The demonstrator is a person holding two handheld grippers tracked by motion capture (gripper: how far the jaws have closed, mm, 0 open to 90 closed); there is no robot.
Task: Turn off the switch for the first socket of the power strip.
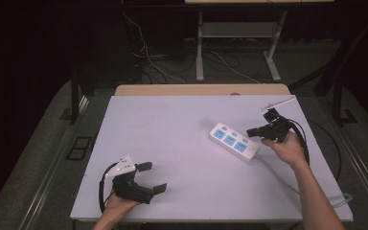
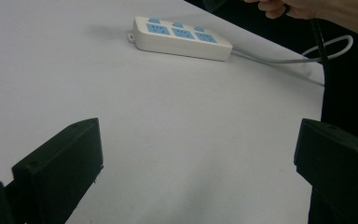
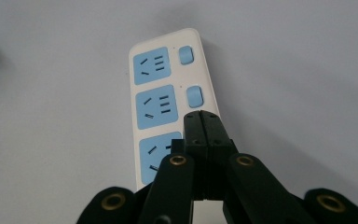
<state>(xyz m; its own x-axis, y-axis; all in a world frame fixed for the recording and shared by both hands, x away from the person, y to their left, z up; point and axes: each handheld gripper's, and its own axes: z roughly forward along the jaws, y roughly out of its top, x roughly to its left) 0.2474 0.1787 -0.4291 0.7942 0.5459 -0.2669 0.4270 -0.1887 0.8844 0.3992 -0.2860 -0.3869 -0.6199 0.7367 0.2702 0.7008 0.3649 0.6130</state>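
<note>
While closed, right claw [image 3: 201, 122] hovers over power strip [image 3: 161, 100].

Both grippers are black with blocky jaws and brass screws; the left gripper [image 1: 151, 177] carries a grey three-cornered plate and black cable. Forearms are bare.

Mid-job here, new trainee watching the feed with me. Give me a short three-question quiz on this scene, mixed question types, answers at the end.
1. True or false: the left gripper is shut.
2. Multiple choice: the white plastic power strip with blue sockets has how many sockets? A two, B three, C five.
3. Fill in: the closed jaws of the right gripper point at the strip's blue ___ nearest the cable end.

Key: 1 false, its jaws stand wide apart over the white table. 2 B. 3 switch; contact cannot be told.
</note>
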